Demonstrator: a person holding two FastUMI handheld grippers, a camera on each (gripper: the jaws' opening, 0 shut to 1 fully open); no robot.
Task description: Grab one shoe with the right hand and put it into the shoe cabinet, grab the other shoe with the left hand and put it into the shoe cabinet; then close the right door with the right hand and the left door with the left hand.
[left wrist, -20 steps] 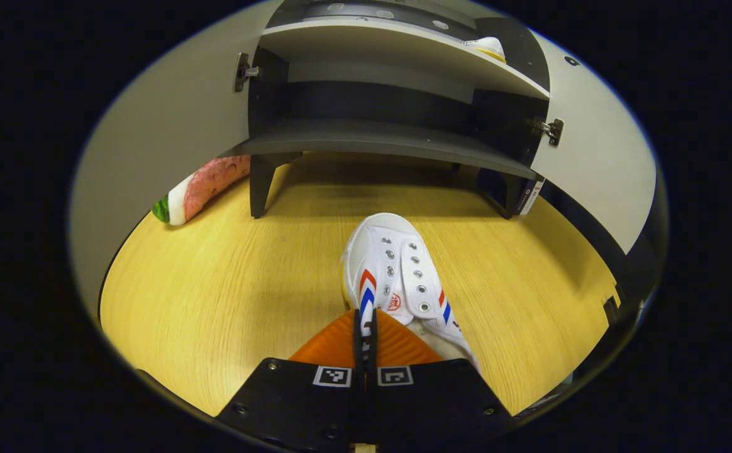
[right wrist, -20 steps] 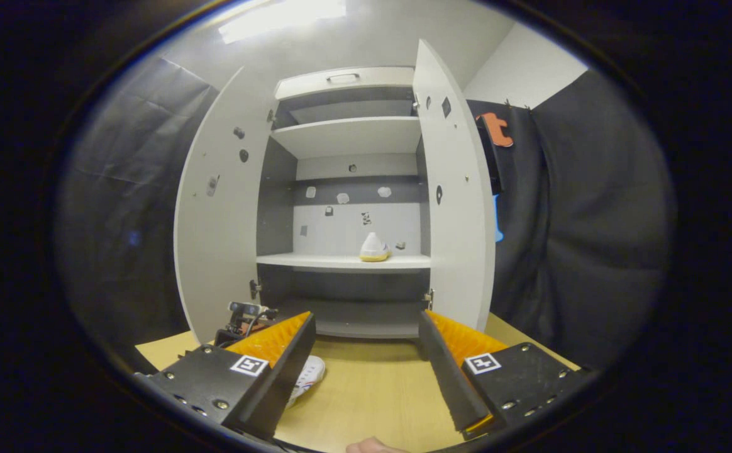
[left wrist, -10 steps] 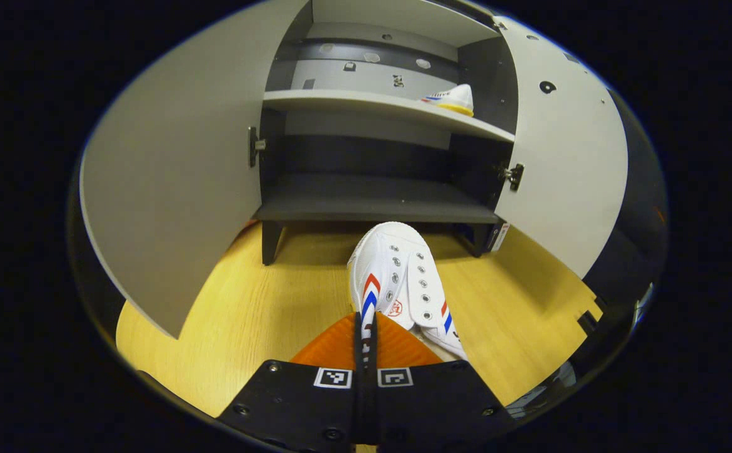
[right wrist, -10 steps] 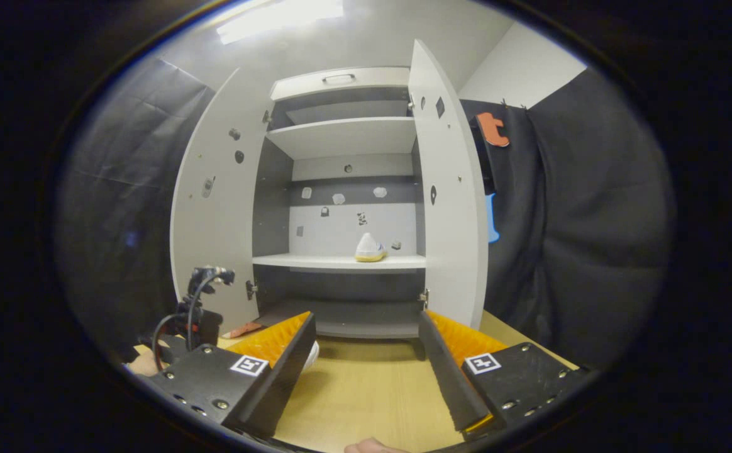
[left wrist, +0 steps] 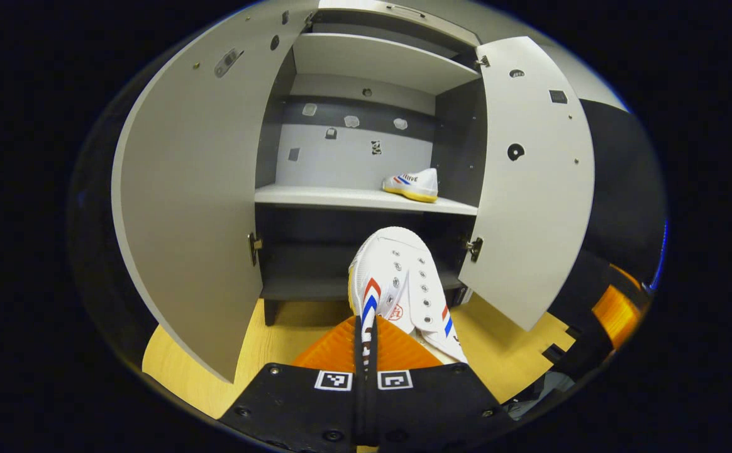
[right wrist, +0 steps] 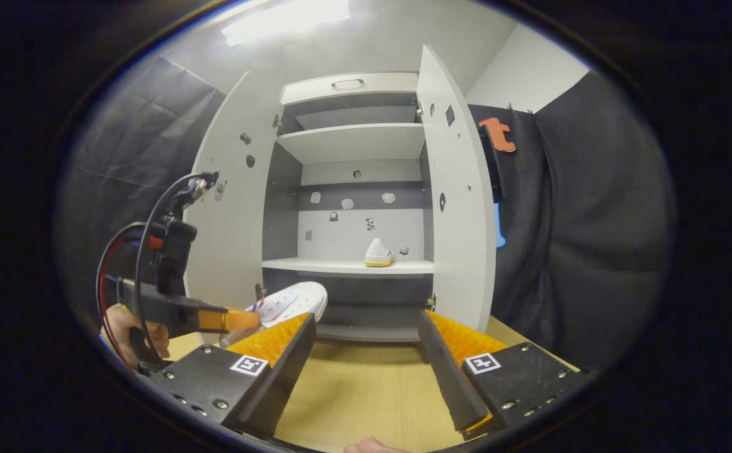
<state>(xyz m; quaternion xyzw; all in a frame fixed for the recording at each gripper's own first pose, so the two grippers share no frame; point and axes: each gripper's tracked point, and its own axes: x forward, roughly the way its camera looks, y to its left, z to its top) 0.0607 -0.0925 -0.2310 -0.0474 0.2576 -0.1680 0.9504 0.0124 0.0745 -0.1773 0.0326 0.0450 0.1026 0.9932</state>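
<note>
Left tongs [left wrist: 366,330]: clamped on the second shoe [left wrist: 397,283], airborne before the shoe cabinet [left wrist: 366,207]. Right tongs [right wrist: 366,352]: apart, empty. First shoe [left wrist: 412,184]: on the middle shelf. Risk: thin collar pinch slips; toe clips the shelf edge.

No text can be read on either shoe [left wrist: 404,283], the cabinet [left wrist: 366,163] or its stickers.
</note>
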